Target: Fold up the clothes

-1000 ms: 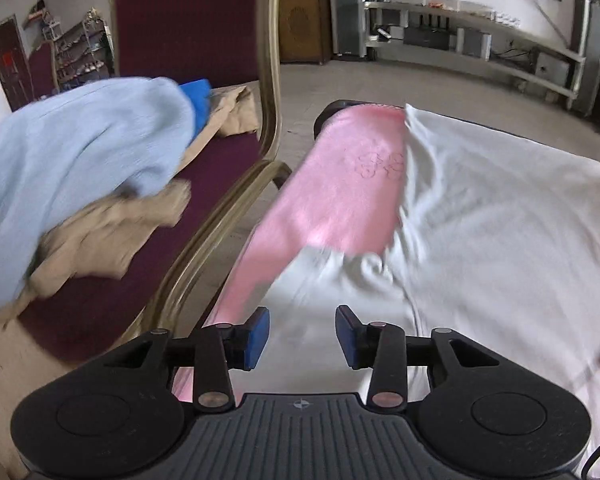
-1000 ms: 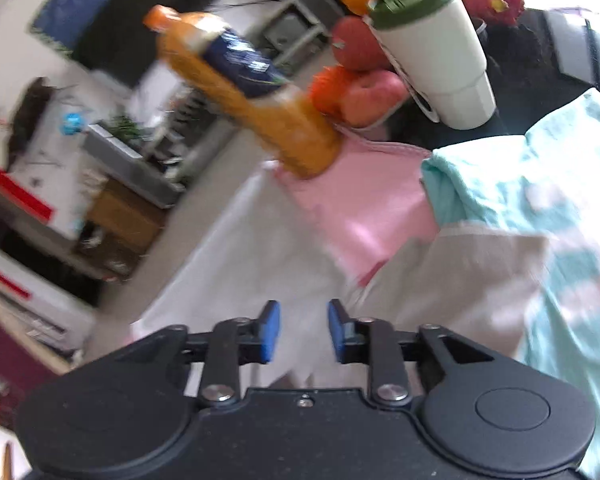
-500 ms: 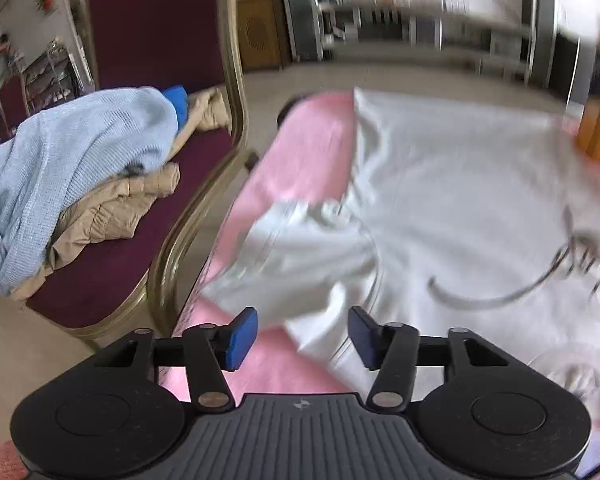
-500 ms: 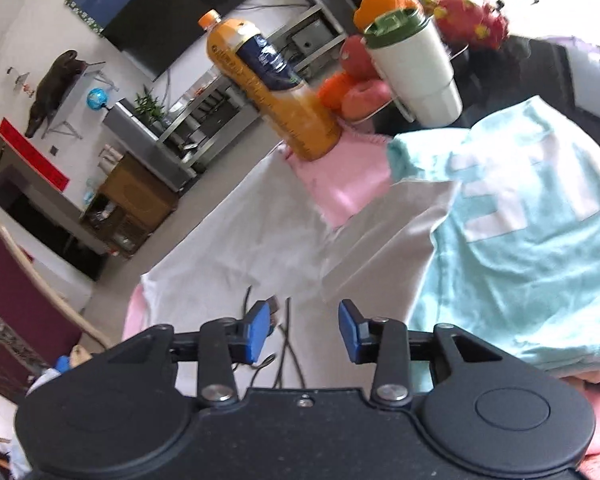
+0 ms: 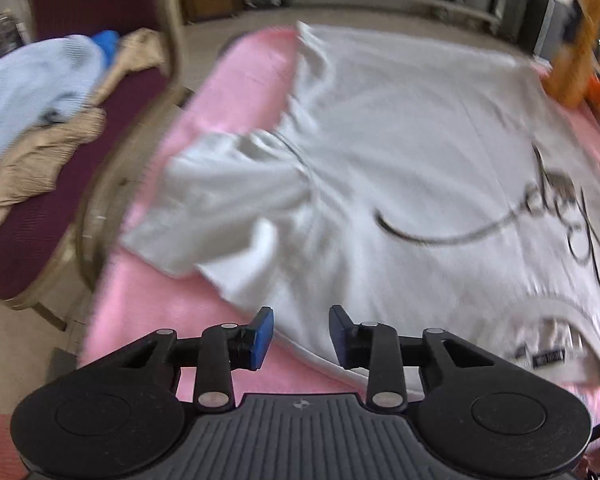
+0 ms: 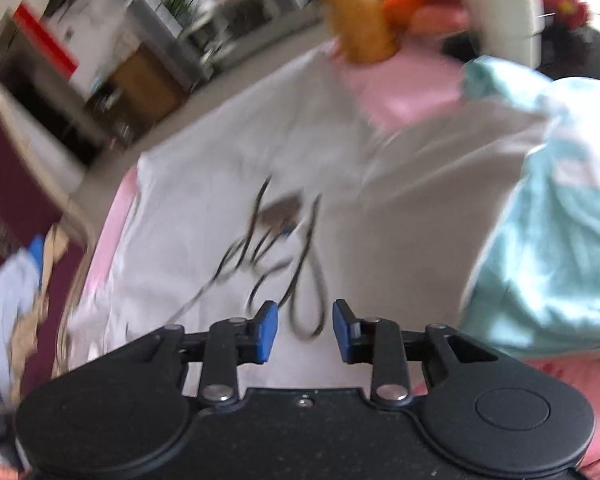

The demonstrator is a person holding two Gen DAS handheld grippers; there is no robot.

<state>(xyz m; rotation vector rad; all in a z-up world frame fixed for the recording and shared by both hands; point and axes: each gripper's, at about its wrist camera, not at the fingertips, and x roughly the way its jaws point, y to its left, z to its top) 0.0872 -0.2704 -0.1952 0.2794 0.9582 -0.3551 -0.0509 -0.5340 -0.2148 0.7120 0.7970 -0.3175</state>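
White T-shirt (image 5: 400,152) with a looping black script print lies spread front-up over the pink cover (image 5: 148,300) of the table, collar toward the camera; at its left side the short sleeve (image 5: 216,200) is bunched and rumpled, lapping out over the pink toward the dark red chair (image 5: 40,216) heaped with a pale blue garment (image 5: 32,84) and a tan one (image 5: 32,160). Left gripper (image 5: 300,332) hovers just above the shirt's near shoulder edge, blue pads parted wide with nothing between them; the sleeve sits ahead and to its left, the collar (image 5: 556,344) off to its right. Right gripper (image 6: 305,330) hangs over the chest, likewise gaping and empty, the tail of the script (image 6: 300,264) directly ahead between its fingers; to its right the other sleeve (image 6: 452,184) lies over the edge of a light turquoise shirt (image 6: 560,232), and beyond stand an orange bottle (image 6: 360,28), a white cup (image 6: 500,12) and fruit, all blurred.

The shirt lies flat and unfolded, so I judge a side fold is what the scene calls for; to do it well, each pair of pads should pinch a single layer at shoulder and hem on one side, the crumpled left sleeve smoothed flat first so it does not trap a lump inside the fold; the right side wants lifting clear of the turquoise shirt, lest both be caught together.
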